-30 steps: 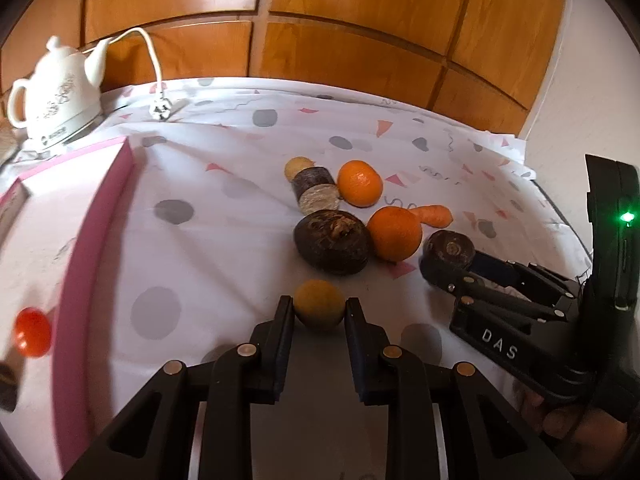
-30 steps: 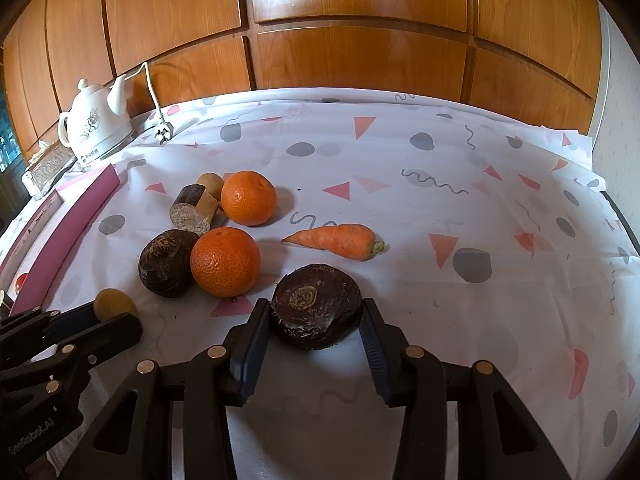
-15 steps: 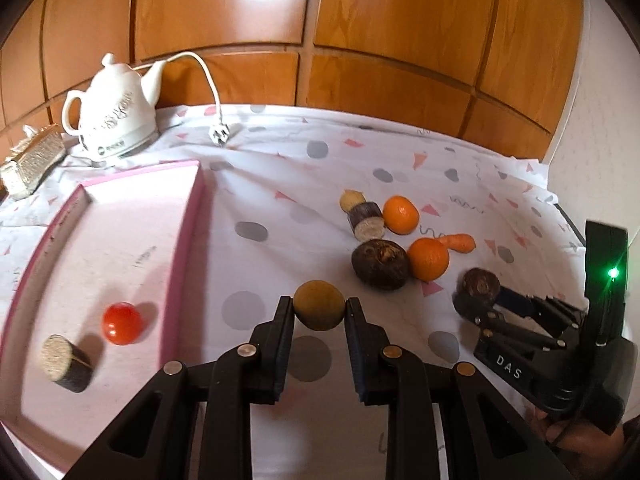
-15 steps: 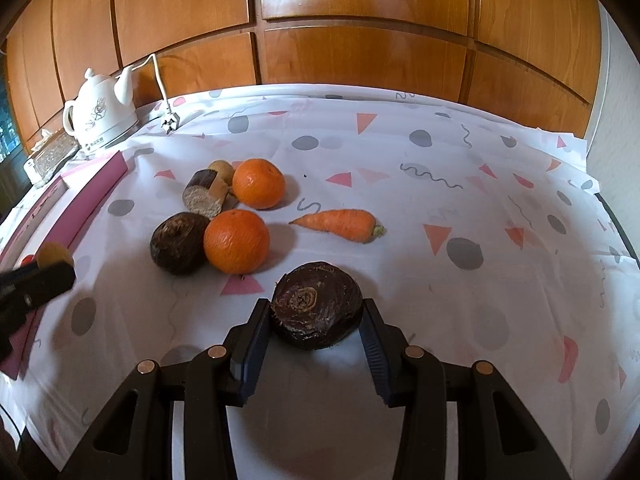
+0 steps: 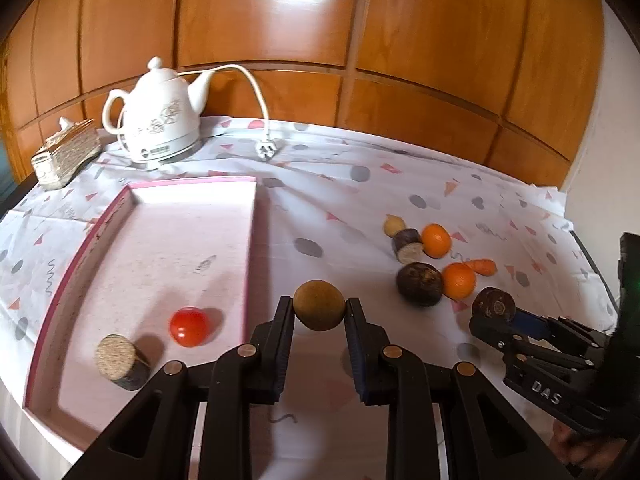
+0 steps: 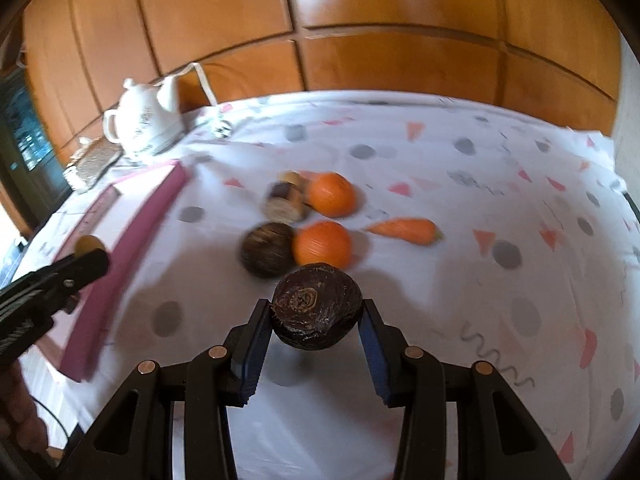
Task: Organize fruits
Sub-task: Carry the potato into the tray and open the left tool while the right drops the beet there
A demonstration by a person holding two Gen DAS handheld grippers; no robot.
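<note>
Far left on the table [image 5: 328, 200]: woven tissue box [image 5: 66, 156], then white kettle [image 5: 154, 120] with a small dark label at its base, too small to read; white plug [image 5: 266, 150] lying beside it on the patterned cloth.

Pink tray [image 5: 252, 240] next, holding a cut log piece [image 5: 120, 360] and, just right of it, a red tomato [image 5: 189, 326], the two apart.

Left tongs [image 5: 319, 312] closed on a brown ball [image 5: 319, 305], held above the cloth just right of the tray's right wall. In the right view, same ball [image 6: 89, 245] at the tray's edge, blurred.

Further right, loose on the cloth: small tan ball [image 5: 394, 225] touching a dark log piece [image 5: 409, 245]; orange [image 5: 436, 240] beside that; dark round root [image 5: 419, 283] touching a second orange [image 5: 459, 280]; carrot [image 5: 482, 266] just behind.

Far right: right tongs [image 6: 318, 318] clamped on a dark beet [image 6: 318, 306], lifted clear of the cloth, cut face toward the camera. "DAS" printed in white on the side of these tongs [image 5: 494, 314], seen from the left view.
</note>
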